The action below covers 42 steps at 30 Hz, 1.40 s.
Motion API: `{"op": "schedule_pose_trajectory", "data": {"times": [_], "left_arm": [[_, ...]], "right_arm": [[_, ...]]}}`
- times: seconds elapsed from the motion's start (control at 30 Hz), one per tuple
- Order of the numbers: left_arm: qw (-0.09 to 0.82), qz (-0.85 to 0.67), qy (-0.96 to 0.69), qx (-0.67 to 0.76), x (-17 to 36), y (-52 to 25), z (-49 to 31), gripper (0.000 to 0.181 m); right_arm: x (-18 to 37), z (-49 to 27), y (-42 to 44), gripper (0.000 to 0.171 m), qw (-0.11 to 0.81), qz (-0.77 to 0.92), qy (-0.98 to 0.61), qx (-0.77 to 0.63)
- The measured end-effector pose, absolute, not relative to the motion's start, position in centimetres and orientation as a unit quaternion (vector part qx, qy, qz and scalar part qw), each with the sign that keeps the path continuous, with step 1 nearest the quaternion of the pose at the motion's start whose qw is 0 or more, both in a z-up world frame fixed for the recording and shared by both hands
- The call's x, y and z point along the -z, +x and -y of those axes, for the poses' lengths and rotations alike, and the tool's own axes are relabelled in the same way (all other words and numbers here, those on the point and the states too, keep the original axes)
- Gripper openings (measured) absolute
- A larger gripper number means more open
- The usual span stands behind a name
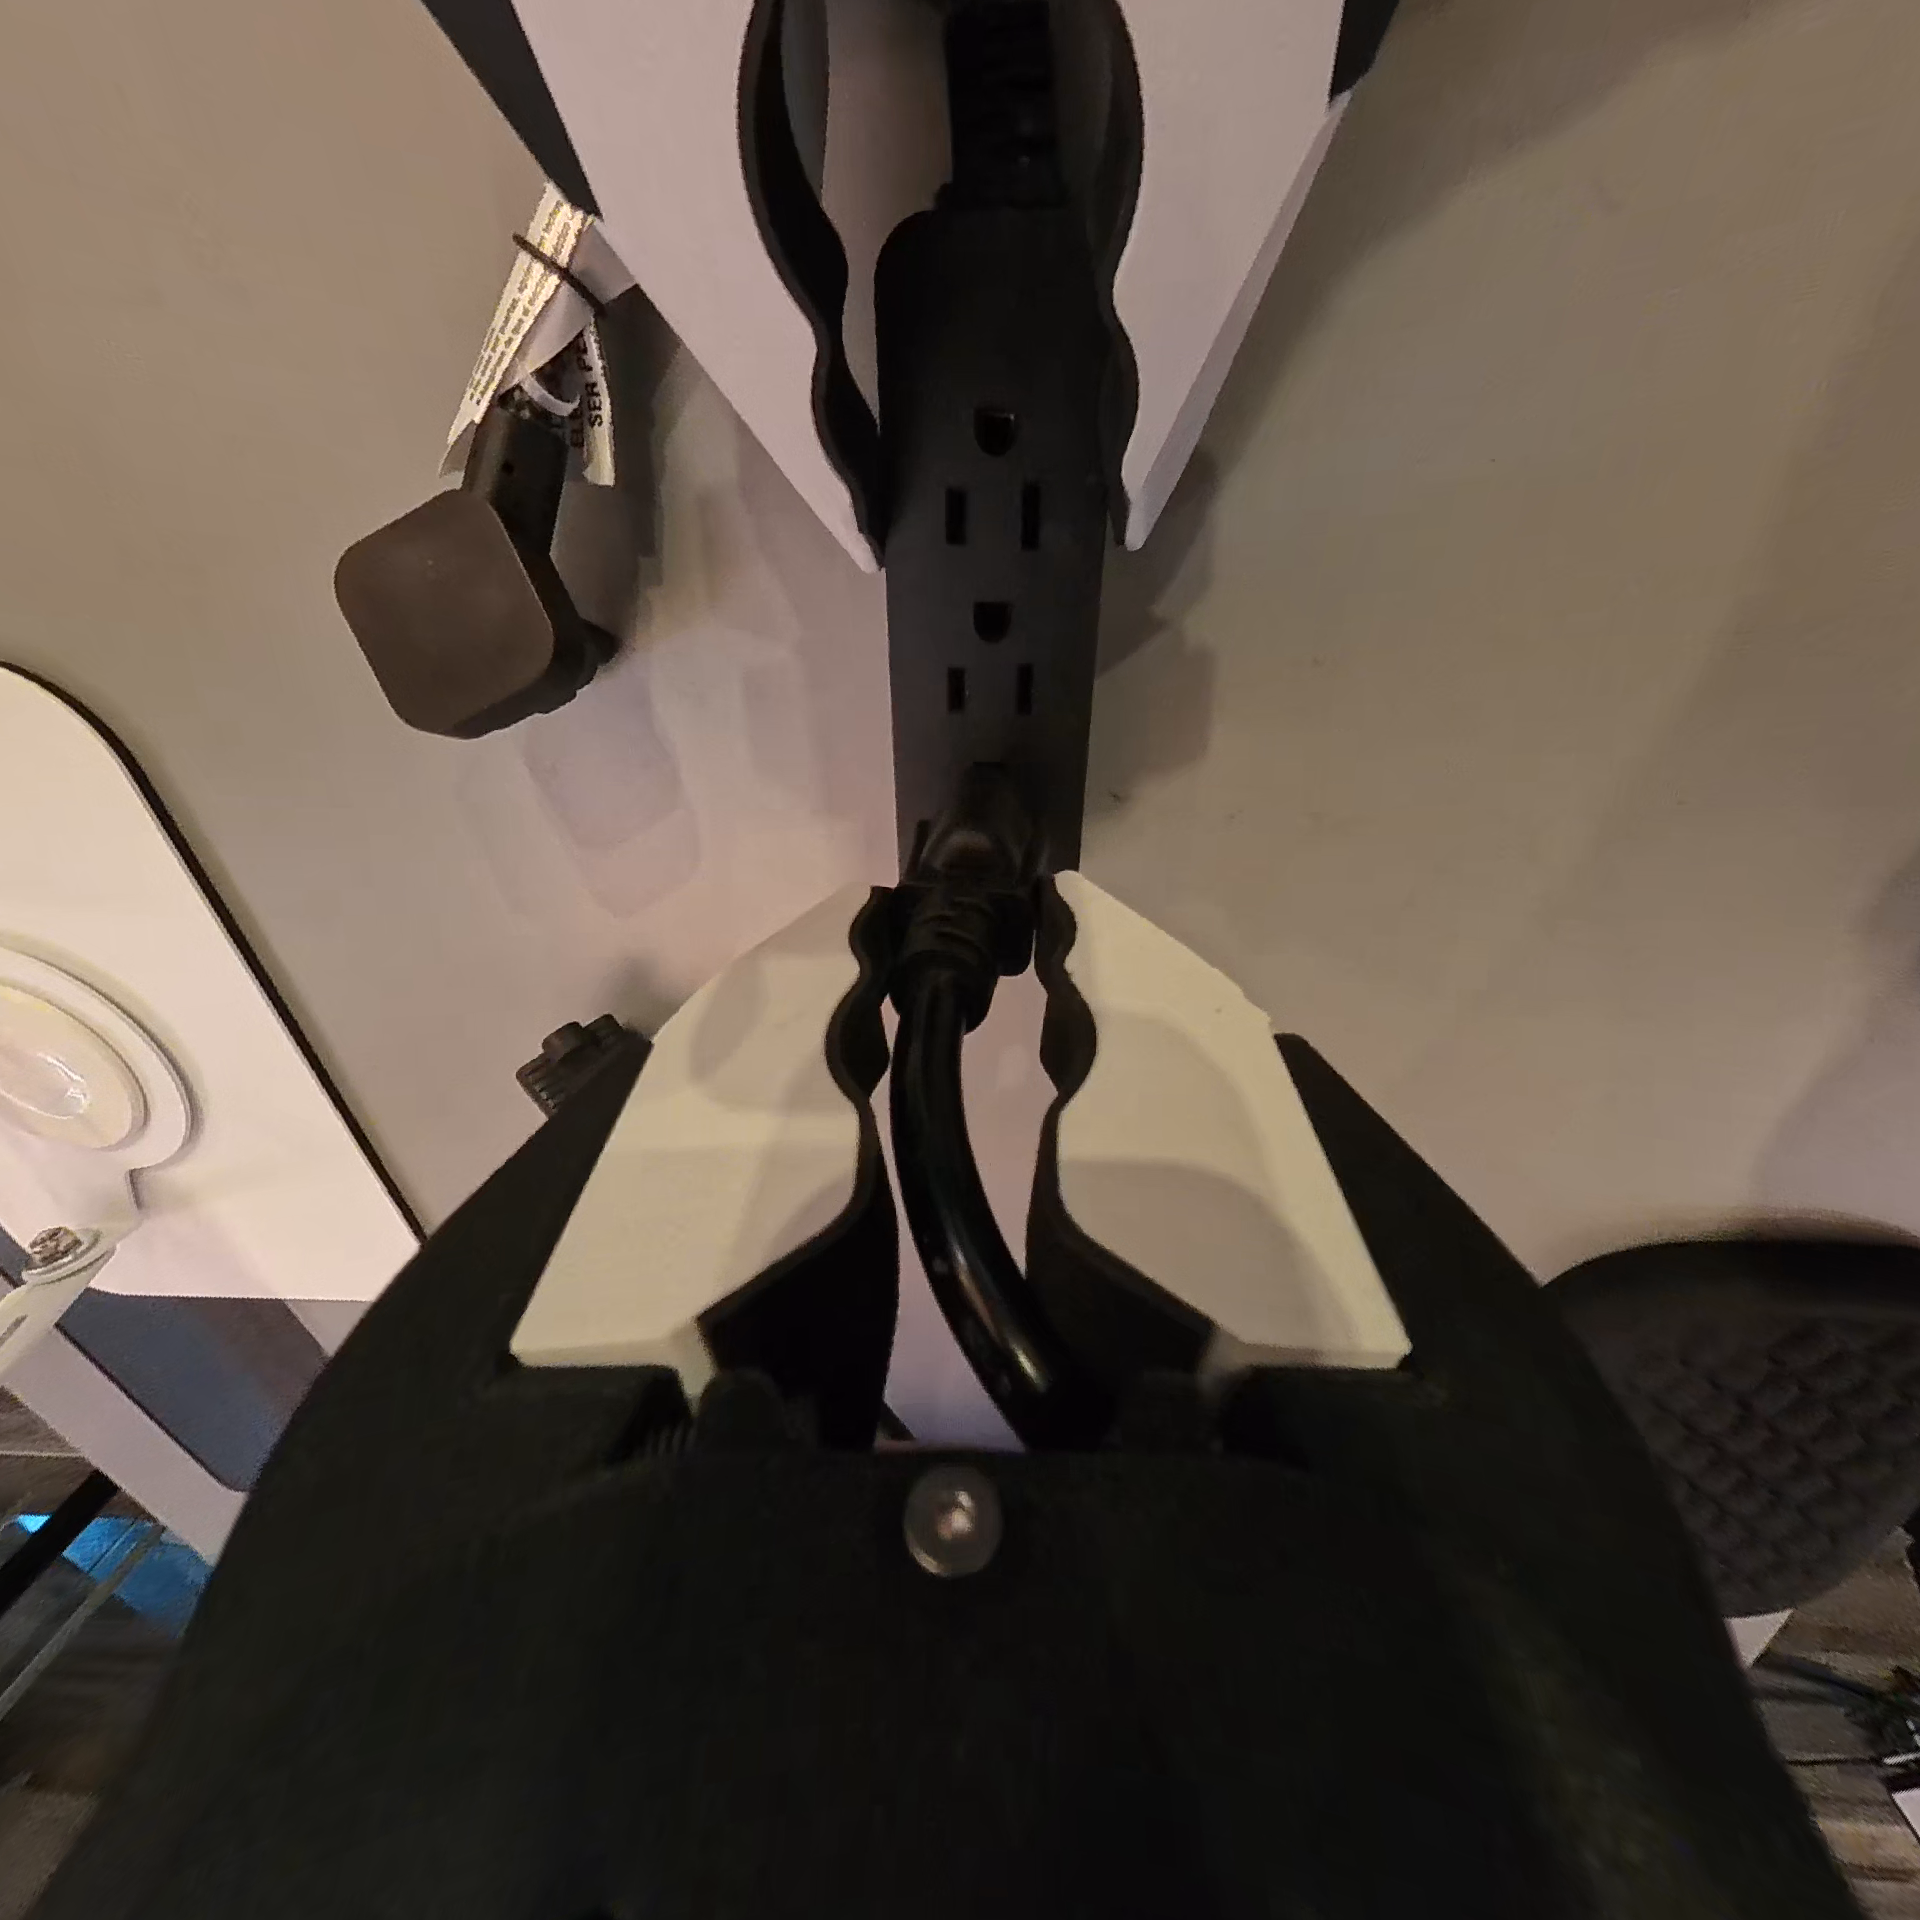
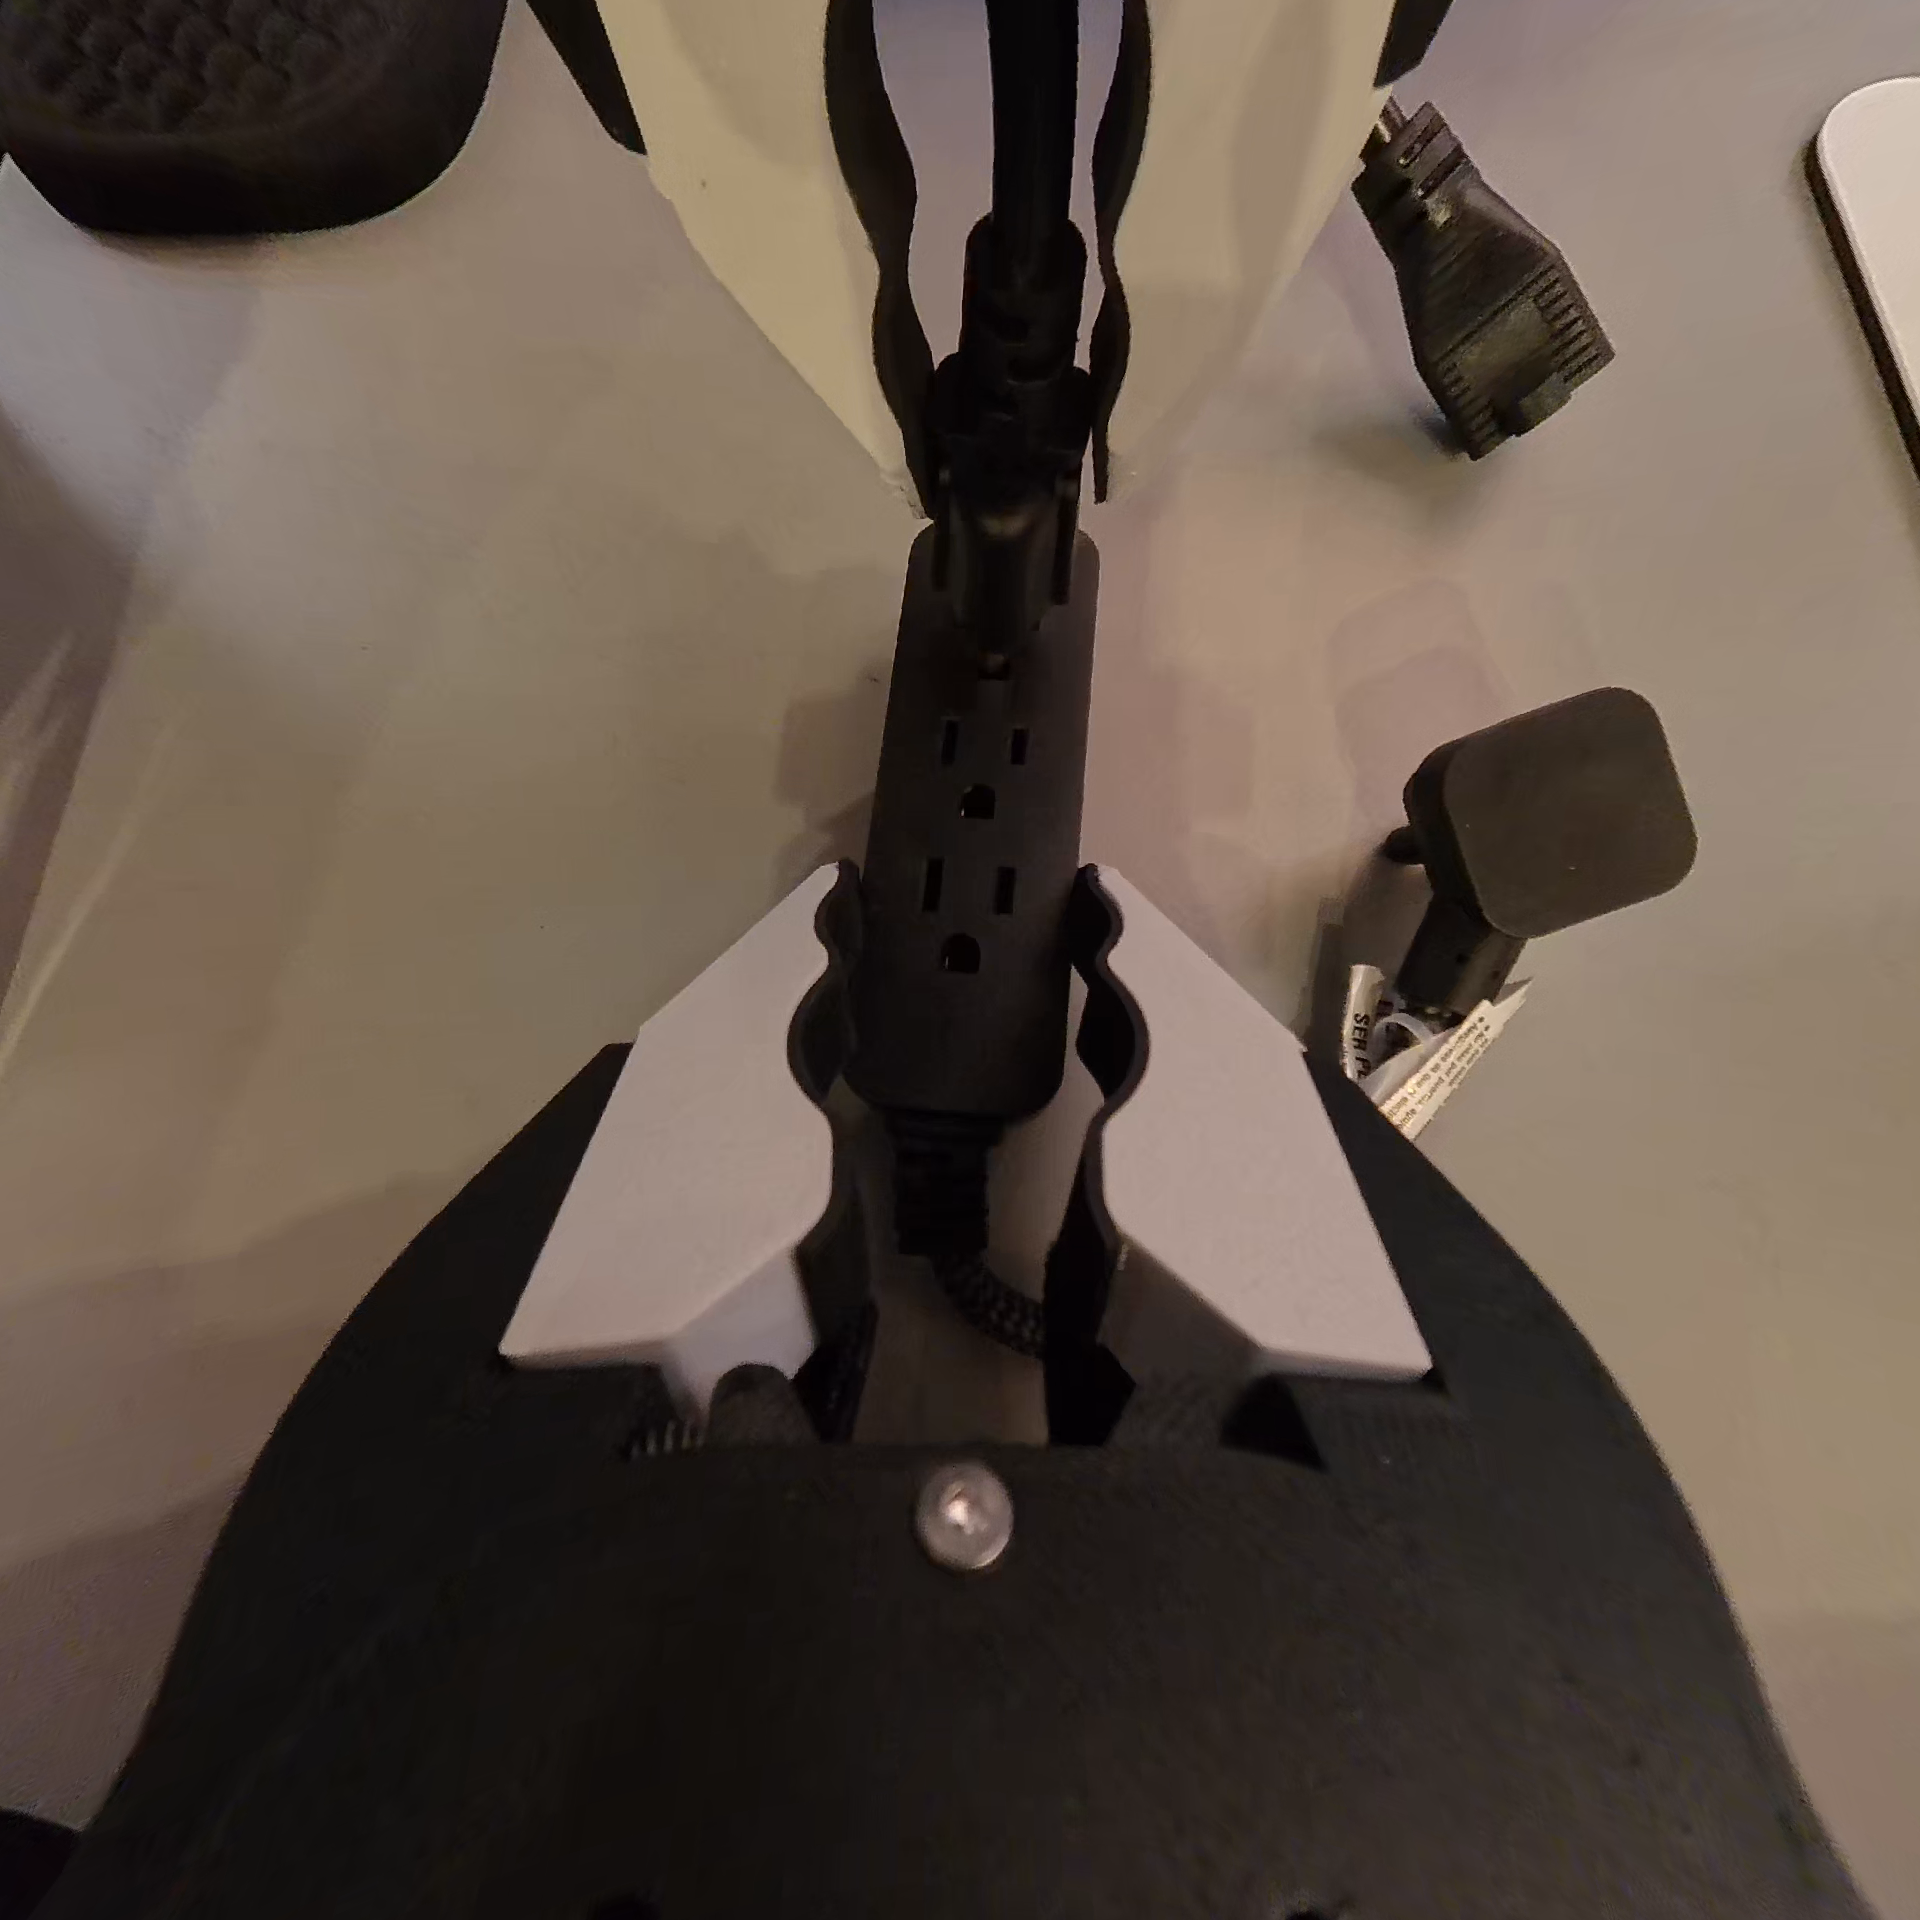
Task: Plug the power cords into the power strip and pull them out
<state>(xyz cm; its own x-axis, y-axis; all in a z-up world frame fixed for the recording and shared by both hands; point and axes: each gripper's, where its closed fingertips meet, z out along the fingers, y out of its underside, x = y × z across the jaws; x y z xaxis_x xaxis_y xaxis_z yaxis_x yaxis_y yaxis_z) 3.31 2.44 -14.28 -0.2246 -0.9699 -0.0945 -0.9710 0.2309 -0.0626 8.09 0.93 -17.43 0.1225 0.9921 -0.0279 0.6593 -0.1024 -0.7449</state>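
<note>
A black power strip point(image 1: 987, 582) lies on the pale table between the two grippers, which face each other. My left gripper point(image 1: 961, 914) is shut on a black power cord plug point(image 1: 971, 842) whose prongs sit at the strip's nearest outlet. Its cord point(image 1: 977, 1247) runs back between the fingers. My right gripper point(image 2: 966, 935) is shut on the cord end of the power strip point(image 2: 977, 810), with the braided cord point(image 2: 966, 1278) between its fingers. In the right wrist view the left gripper point(image 2: 997, 457) holds the plug point(image 2: 1003, 520) at the far outlet. Two outlets between are empty.
A flat square black plug point(image 1: 452, 623) with paper tags point(image 1: 540, 332) lies left of the strip, also in the right wrist view point(image 2: 1558, 810). Another ribbed black plug point(image 2: 1486, 301) lies at the far right. A black textured round object point(image 1: 1766, 1434) and a white board point(image 1: 156, 987) sit at the table's edges. Left tips to right tips: about 6 cm. From either gripper's tips it is about 30 cm to the black textured round object point(image 1: 1766, 1434).
</note>
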Motion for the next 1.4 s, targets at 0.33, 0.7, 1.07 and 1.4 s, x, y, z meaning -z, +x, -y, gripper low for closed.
{"op": "schedule_pose_trajectory", "data": {"times": [0.33,0.7,1.07,1.4], "left_arm": [[0.076,-0.788,-0.610,-0.022,14.68,3.31,-2.37,0.025],[0.072,-0.785,-0.616,-0.016,14.66,3.35,-2.42,0.026],[0.038,-0.788,-0.615,0.015,14.71,3.50,-2.57,0.025],[0.073,-0.786,-0.613,-0.001,14.79,3.54,-2.48,0.025]], "right_arm": [[17.45,-0.92,8.09,0.039,0.296,0.602,-0.686,-0.283],[17.45,-0.92,8.07,0.039,0.300,0.603,-0.684,-0.282],[17.46,-0.90,8.09,0.039,0.298,0.605,-0.683,-0.281],[17.44,-0.89,8.08,0.039,0.300,0.603,-0.682,-0.284]]}}
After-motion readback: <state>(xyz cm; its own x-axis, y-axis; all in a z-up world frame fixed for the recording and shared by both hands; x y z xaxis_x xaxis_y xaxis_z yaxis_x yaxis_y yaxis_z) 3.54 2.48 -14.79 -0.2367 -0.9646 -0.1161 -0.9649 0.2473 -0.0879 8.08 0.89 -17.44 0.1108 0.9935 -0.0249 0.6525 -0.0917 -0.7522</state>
